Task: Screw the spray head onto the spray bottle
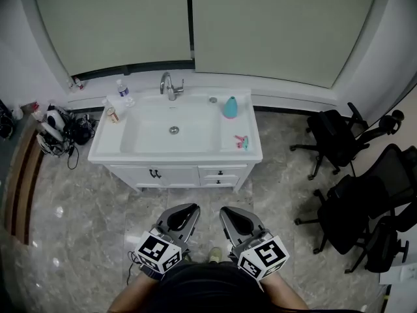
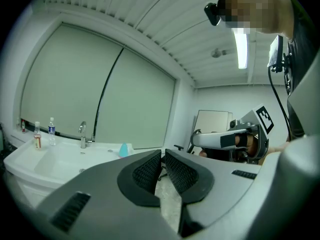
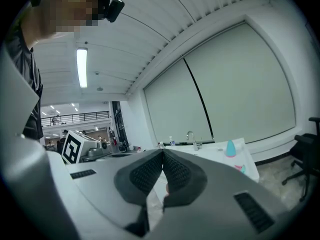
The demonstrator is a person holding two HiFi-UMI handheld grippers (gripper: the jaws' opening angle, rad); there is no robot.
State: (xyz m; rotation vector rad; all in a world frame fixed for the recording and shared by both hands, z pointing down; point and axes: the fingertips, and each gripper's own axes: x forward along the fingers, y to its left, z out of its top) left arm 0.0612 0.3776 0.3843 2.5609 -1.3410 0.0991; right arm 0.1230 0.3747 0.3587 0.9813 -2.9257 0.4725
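Spray bottle [image 1: 230,107]: teal, upright on the white vanity counter [image 1: 255,154], right of the basin. Probably light, slick plastic, so grasp it round the body.
Spray head [image 1: 242,142]: small, lying near the front edge.
Left gripper [image 1: 186,212], right gripper [image 1: 231,215]: pressed together, empty, well apart from the vanity.
Marbled floor [image 1: 85,214]; office chairs [image 1: 339,139] to the right.

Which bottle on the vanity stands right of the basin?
The teal spray bottle, alone on the right side; the clear water bottle and the small brown bottle stand at the left.

Left claw [image 1: 191,208] closed, empty, right claw [image 1: 225,211] closed, empty
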